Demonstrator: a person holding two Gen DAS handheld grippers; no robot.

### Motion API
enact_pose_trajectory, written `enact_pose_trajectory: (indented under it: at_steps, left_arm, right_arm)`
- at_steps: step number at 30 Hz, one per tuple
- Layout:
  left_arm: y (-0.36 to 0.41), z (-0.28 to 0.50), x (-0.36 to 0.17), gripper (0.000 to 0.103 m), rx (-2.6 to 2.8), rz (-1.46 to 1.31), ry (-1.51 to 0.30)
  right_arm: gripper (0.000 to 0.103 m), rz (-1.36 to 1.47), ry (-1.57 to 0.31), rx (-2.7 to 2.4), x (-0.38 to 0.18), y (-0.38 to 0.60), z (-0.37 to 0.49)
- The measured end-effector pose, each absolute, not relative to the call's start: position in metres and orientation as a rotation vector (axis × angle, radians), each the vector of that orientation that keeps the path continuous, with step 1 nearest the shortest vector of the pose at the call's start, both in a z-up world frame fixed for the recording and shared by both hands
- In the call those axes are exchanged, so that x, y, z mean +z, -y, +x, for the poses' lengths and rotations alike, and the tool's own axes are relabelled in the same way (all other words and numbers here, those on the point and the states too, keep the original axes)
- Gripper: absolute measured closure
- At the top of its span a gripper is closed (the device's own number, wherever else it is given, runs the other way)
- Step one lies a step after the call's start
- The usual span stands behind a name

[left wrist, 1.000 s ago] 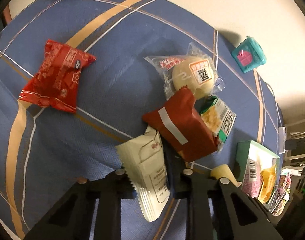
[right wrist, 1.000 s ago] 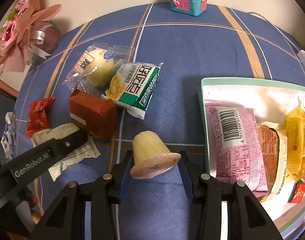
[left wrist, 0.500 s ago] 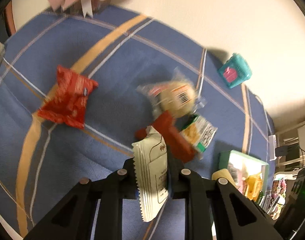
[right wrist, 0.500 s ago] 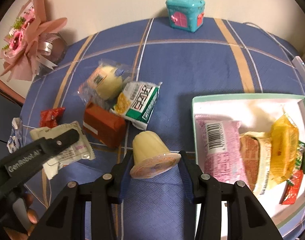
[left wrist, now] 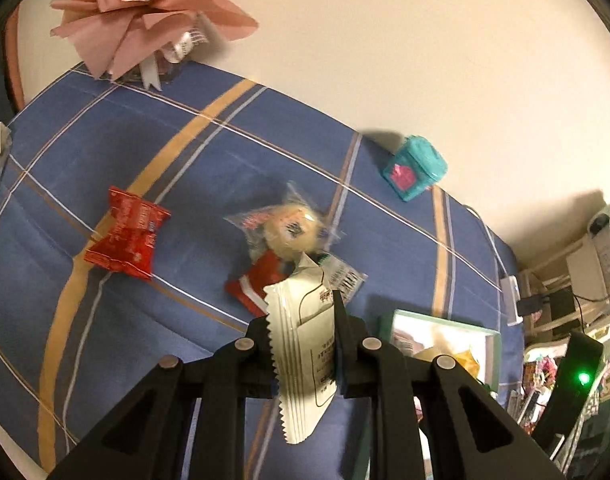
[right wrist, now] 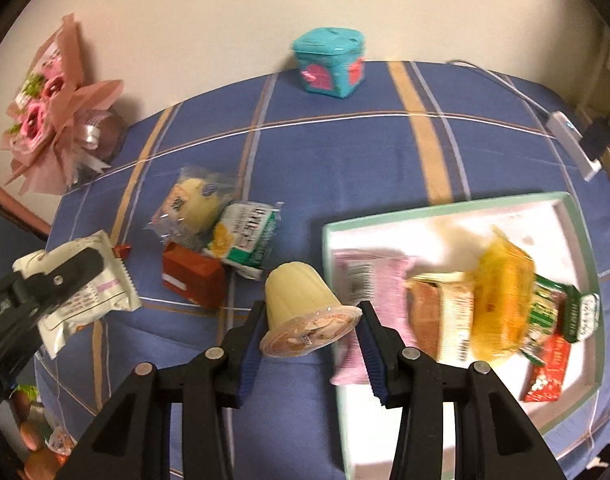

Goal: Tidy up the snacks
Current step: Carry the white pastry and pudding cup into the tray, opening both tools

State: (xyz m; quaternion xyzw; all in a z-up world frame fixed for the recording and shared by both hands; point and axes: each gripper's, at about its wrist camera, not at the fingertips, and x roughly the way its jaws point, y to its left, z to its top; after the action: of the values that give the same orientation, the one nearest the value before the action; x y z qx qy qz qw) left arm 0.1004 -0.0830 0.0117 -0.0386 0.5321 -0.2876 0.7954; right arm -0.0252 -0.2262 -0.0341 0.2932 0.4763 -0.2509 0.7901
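Blue plaid tablecloth (right wrist: 345,168), loose snack packets (right wrist: 221,232), mint tray (right wrist: 445,210), teal box (right wrist: 329,63), bouquet (right wrist: 53,120)

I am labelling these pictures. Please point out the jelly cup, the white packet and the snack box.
jelly cup (right wrist: 301,300), right wrist view, pale side.
white packet (left wrist: 305,344), left wrist view, middle of wrapper.
snack box (right wrist: 445,210), right wrist view, far green rim.

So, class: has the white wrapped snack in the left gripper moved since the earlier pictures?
Yes. The white snack packet, clamped in the left gripper, has risen off the tablecloth and away from the brown packet.
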Motion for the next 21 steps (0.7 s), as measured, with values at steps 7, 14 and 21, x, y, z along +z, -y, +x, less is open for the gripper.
enact_pose_trajectory:
  at_steps: [7, 14, 21]
  left_arm:
    - [0.112, 0.072, 0.015, 0.083, -0.701, -0.043, -1.153]
    - [0.147, 0.040, 0.011, 0.083, -0.796, -0.002, -1.176]
    - [0.190, 0.001, 0.008, 0.083, -0.897, 0.075, -1.160]
  right_arm:
    - [0.056, 0.697, -1.006, -0.619, -0.033, 0.257, -0.061]
    - [0.056, 0.761, -0.954, -0.727, -0.027, 0.298, -0.108]
    - [0.056, 0.813, -0.924, -0.816, -0.031, 0.333, -0.147]
